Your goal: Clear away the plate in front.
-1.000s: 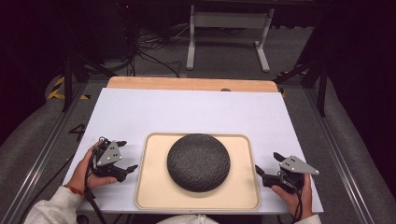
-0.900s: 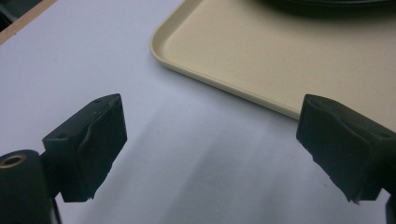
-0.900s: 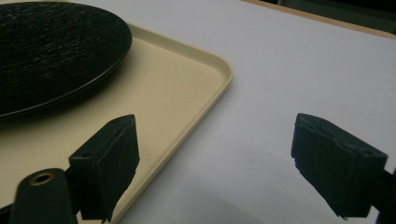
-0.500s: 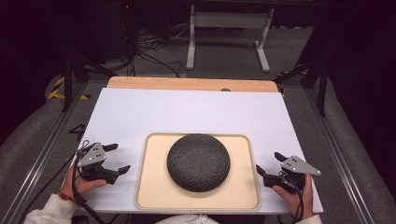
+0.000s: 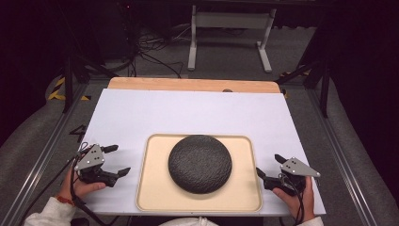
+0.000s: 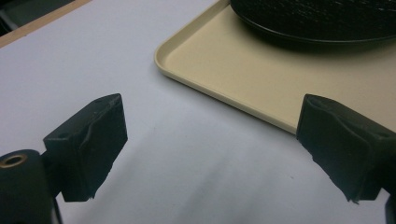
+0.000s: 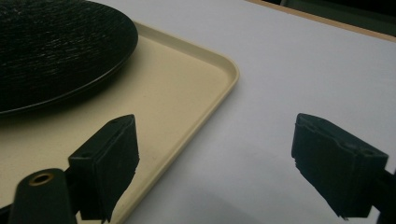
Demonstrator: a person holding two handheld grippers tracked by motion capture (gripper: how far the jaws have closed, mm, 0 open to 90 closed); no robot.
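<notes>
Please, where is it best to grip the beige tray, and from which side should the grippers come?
Probably the raised rim of the beige tray at its two short sides: left gripper and right gripper already flank it, both open. The black dome covers the middle.

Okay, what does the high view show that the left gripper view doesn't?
The high view alone takes in both hands, the right tongs, the whole round black textured dish, the wooden strip along the table's far edge and the floor with its cables. The left gripper view alone gives a close look between the left tongs, jaws wide apart above the white tabletop. Both share the beige tray and that dish.
</notes>
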